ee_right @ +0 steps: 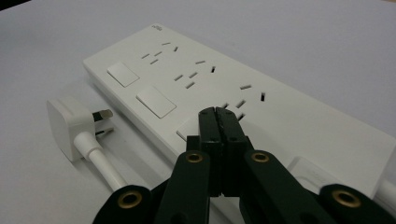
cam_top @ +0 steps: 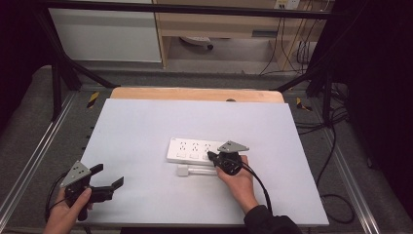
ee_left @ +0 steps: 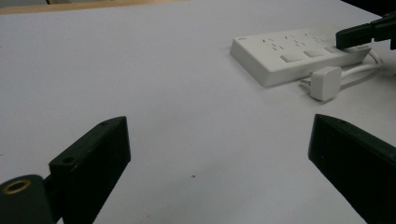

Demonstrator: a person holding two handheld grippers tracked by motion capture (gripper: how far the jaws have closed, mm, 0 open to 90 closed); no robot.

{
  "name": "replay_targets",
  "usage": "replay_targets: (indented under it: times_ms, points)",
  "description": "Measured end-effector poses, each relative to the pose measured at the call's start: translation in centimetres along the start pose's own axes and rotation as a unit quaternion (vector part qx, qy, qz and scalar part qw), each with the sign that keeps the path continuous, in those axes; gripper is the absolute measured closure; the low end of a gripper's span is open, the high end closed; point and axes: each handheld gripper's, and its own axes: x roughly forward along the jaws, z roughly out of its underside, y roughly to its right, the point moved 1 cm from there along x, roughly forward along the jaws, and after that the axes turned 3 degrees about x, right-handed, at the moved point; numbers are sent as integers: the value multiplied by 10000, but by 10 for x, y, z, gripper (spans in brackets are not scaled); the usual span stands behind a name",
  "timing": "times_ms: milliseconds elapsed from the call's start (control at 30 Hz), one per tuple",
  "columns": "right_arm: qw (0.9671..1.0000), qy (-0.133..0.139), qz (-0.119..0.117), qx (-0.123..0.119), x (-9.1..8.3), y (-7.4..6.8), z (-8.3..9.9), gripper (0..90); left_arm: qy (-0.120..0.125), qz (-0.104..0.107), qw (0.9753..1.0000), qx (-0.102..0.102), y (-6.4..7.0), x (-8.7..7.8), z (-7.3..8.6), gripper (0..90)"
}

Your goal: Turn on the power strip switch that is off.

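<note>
A white power strip (cam_top: pixel 191 149) (ee_left: pixel 289 53) (ee_right: pixel 196 79) lies flat near the middle of the white table (cam_top: pixel 146 126). Its white plug (cam_top: pixel 182 170) (ee_left: pixel 325 82) (ee_right: pixel 65 123) and cable lie just in front of it. My right gripper (cam_top: pixel 213 157) (ee_right: pixel 219 114) is shut with nothing between its jaws, and its tips sit at the strip's nearest rocker switch, beside two other switches (ee_right: pixel 155 101). Whether they touch it I cannot tell. The right gripper's tip (ee_left: pixel 359 35) also reaches over the strip's end. My left gripper (cam_top: pixel 109 178) (ee_left: pixel 219 158) is wide open over bare table at the front left, holding nothing.
A wooden strip (cam_top: pixel 195 94) borders the table's far edge. Black frame bars (cam_top: pixel 58 83) and metal rails (cam_top: pixel 34 156) flank the table. Loose cables (cam_top: pixel 336 146) trail on the floor to the right.
</note>
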Motion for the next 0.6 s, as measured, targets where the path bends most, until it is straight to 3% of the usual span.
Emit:
replay_targets:
  times_ms: [600]
  points:
    - [10000, 14, 18, -23, 0, 1, -1, 900, -14, -3, 10000, 18, 0, 0, 0, 57]
